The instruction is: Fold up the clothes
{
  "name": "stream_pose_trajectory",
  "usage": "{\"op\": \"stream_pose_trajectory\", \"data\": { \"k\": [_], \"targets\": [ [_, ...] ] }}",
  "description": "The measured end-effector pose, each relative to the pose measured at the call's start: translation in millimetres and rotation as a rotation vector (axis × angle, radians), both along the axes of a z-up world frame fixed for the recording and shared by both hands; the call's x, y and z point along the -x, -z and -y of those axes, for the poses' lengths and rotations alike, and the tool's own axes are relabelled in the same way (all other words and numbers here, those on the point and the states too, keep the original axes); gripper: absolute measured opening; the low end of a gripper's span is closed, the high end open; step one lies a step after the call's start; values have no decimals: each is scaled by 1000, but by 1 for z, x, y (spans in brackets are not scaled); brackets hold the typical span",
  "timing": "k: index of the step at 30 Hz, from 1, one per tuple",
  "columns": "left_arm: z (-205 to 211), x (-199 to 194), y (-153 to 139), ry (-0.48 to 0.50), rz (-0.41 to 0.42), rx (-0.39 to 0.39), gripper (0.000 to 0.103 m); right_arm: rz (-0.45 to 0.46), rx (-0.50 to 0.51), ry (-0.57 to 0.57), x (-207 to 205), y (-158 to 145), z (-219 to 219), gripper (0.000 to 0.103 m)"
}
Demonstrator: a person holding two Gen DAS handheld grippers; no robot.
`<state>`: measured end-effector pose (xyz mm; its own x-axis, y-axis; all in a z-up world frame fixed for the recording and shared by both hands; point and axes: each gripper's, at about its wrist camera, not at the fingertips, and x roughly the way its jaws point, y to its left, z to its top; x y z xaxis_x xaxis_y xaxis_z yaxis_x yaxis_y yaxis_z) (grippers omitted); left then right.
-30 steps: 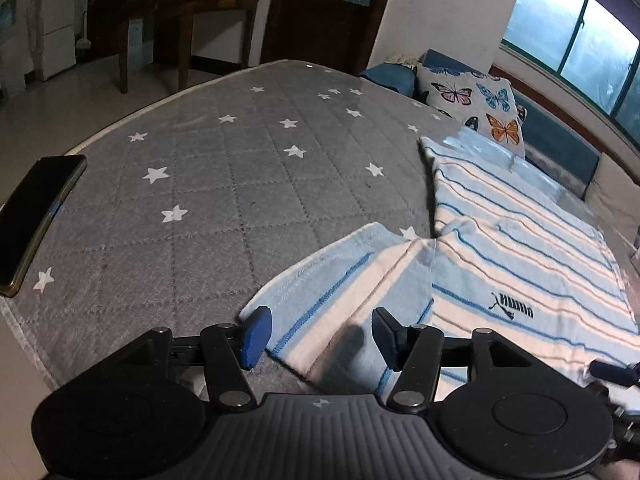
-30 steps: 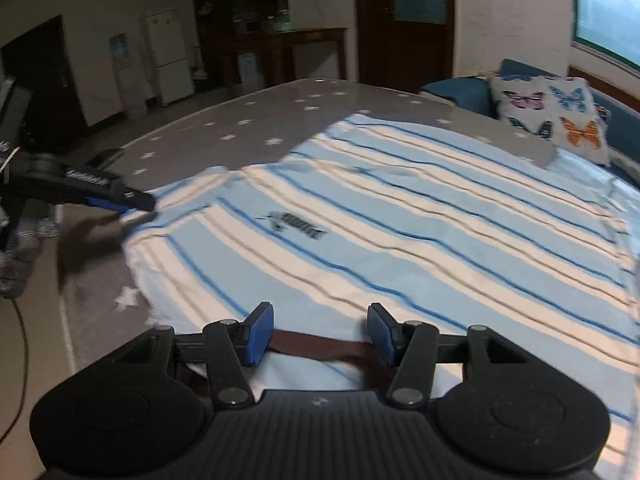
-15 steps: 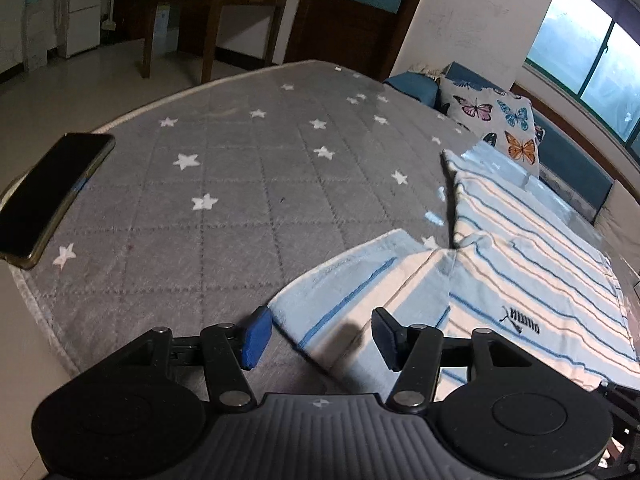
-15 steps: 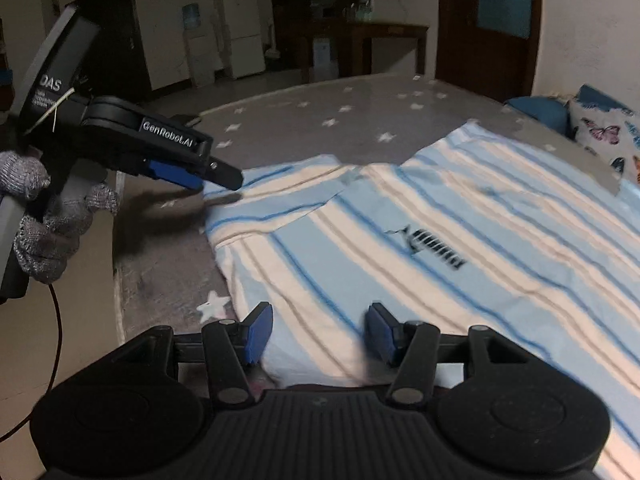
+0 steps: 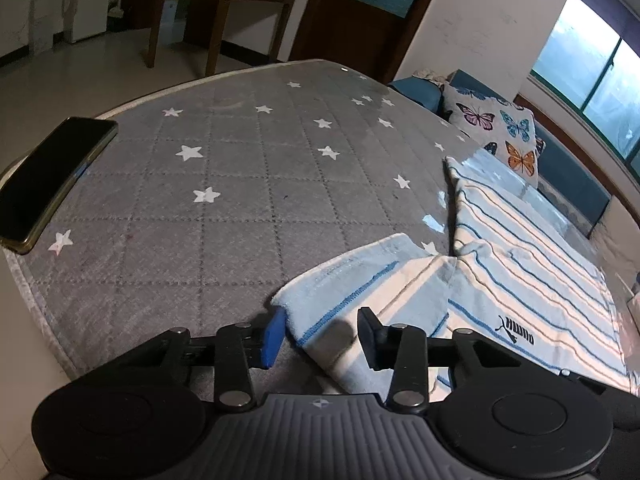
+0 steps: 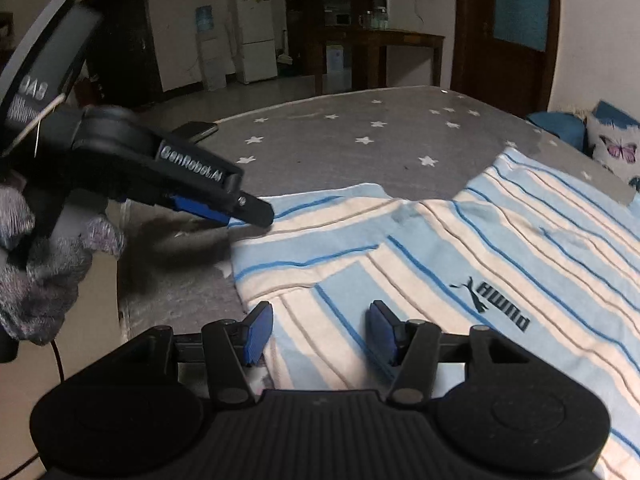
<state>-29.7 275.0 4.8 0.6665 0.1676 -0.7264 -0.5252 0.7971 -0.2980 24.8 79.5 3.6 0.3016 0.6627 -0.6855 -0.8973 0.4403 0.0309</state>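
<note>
Striped cotton, pale blue and cream, lies flat on my bed: the shirt [image 5: 520,280] covers the right part of the grey star quilt [image 5: 240,200], its printed logo facing up. One sleeve [image 5: 360,292] sticks out to the left onto bare quilt, and its hemmed cuff edge runs on a slant just ahead of my left gripper [image 5: 320,336].

My left jaws are closing with the cuff corner between them. The blue pad sits at the cuff's outer edge and the other pad hangs over the sleeve, but cloth still shows loose in the gap, so nothing is pinched. From the right wrist view that gripper [image 6: 248,210] reaches in low from the left, its tip on the sleeve's far edge, with my gloved hand [image 6: 36,276] behind it.

My right gripper [image 6: 316,332] stands about half open over the shirt's near edge, beside the sleeve seam. Striped cloth lies between its pads; whether they touch it I cannot tell.

Left of the sleeve the quilt is open all the way to its rounded border, apart from a phone [image 5: 48,184] lying near that far left edge. A butterfly pillow [image 5: 496,132] sits beyond the shirt's far end, against the window side.
</note>
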Motion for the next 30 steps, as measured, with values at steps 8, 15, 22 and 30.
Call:
{"op": "stream_pose_trajectory", "data": {
  "k": [8,15,22,30],
  "targets": [
    [2,1,2,-26,12,-19,40,16,9,-10,3,1,0,56],
    [10,-1,-15,67,100,-19,5,15,4,-8,3,3,-1,56],
    [41,4,-45,266,254,-11,5,2,-26,40,-4,-11,24,54],
    [86,-3,-41,532,256,2,5,50,-22,223,-30,-29,97,54]
  ]
}}
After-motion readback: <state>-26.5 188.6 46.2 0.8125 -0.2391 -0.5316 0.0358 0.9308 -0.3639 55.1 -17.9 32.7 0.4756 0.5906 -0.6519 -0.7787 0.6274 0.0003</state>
